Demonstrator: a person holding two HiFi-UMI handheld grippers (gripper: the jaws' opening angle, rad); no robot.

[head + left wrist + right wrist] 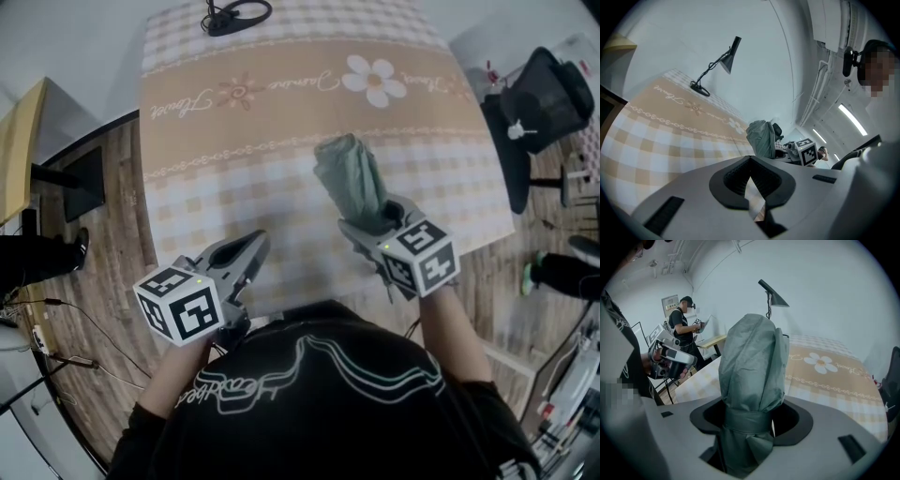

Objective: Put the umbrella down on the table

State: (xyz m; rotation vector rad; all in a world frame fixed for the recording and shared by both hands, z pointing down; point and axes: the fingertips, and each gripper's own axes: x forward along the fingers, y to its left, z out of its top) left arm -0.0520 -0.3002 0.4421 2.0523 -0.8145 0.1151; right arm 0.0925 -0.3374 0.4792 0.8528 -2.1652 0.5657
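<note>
A folded grey-green umbrella point(352, 178) juts forward and upward over the near right part of the table point(206, 187), which wears a beige checked cloth. My right gripper point(370, 223) is shut on its strapped lower end, and the right gripper view shows the umbrella point(752, 366) rising out of the jaws of the right gripper point(747, 423). My left gripper point(251, 255) hovers over the table's near edge, shut with nothing held. In the left gripper view the left gripper point(751, 185) points across the cloth, with the umbrella point(761, 138) off to its right.
A black desk lamp point(234, 14) stands at the table's far edge. A black office chair point(544, 98) sits off the right side, a wooden desk point(23, 141) off the left. Another person point(684, 324) stands in the background.
</note>
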